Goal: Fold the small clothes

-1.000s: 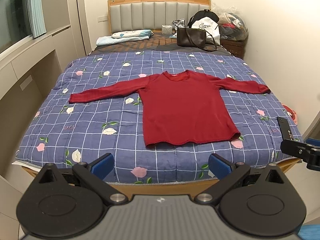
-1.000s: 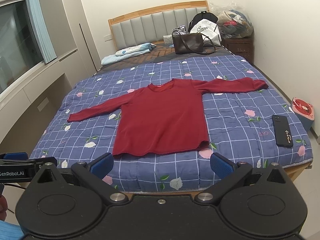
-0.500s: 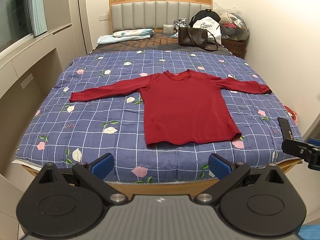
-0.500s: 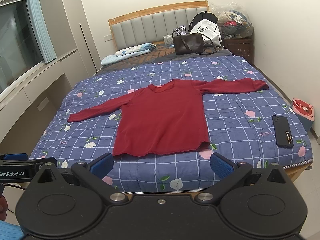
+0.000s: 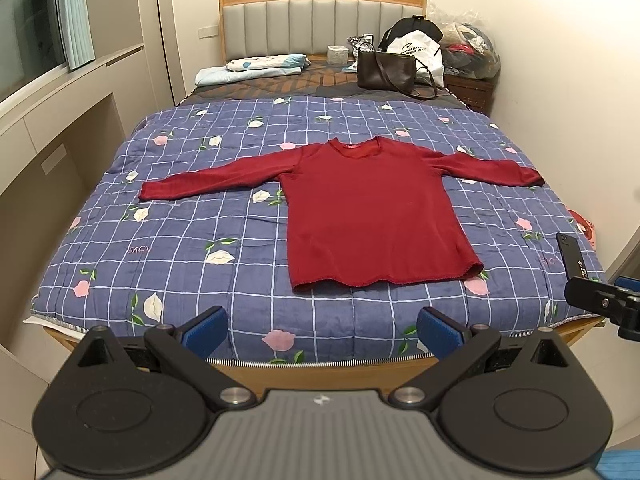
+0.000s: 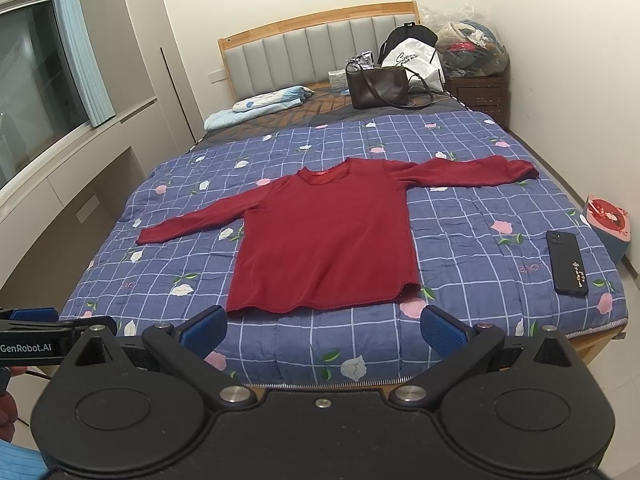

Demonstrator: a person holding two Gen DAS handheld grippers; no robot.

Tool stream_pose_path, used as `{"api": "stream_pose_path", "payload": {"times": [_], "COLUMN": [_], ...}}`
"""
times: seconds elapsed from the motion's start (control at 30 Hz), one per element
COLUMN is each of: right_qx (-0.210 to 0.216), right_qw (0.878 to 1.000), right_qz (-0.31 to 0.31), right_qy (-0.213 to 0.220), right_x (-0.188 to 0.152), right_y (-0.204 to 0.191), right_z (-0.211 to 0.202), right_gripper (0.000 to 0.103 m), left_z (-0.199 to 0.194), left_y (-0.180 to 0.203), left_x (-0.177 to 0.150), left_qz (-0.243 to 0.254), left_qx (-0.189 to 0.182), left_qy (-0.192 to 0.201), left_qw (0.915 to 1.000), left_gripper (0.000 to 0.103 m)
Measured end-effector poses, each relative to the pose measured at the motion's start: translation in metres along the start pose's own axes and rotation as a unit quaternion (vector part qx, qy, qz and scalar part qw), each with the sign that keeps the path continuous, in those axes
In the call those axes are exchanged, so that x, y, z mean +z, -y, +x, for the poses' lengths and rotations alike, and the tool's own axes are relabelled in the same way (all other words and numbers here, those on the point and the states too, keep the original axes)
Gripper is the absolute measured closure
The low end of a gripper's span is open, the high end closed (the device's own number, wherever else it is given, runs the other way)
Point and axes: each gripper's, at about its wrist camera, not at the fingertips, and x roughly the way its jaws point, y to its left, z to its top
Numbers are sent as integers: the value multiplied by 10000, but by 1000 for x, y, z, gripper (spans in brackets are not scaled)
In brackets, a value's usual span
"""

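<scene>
A dark red long-sleeved top [image 5: 372, 216] [image 6: 324, 240] lies flat on the blue flowered quilt [image 5: 180, 248] [image 6: 472, 232], both sleeves spread out sideways and its hem nearest me. My left gripper [image 5: 322, 326] hangs open above the foot of the bed, short of the hem, with nothing between its blue pads. My right gripper [image 6: 324, 328] is open too, just in front of the hem and empty. Each gripper shows at the edge of the other's view.
A black phone [image 6: 567, 262] lies on the quilt's near right corner. A brown handbag [image 5: 386, 70], a white bag and folded bedding [image 5: 252, 68] sit by the headboard. A wall runs along the right, a window ledge and cabinets along the left.
Both views shifted only slightly; the left one tilted a little so the bed sits marginally lower in frame. The top and both grippers' openings are unchanged.
</scene>
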Motion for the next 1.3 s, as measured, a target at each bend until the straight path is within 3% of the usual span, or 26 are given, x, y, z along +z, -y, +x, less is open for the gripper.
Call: {"api": "stream_pose_path", "payload": {"times": [0.5,0.8,0.93,1.3], "right_qx": [57,88,128,266], "right_qw": [9999,9996,9993,9983], "right_qz": [91,80,85,-160], "right_qy": [-75,-253,-349,-484], "right_x": [1,12,27,82], "right_y": [7,22,35,67], "right_z": [8,31,49,105], "right_gripper": [0,0,0,0], "left_z": [10,36,49,85], "left_y": [5,13,18,39], "left_x": [5,17,28,69], "left_qz": [-22,-138,-293,-791], "left_qx": [30,179,173,589], "left_qy": [-161,-516,-644,-891], "left_qw": [9999,9984,9973,9911], "left_gripper": [0,0,0,0]}}
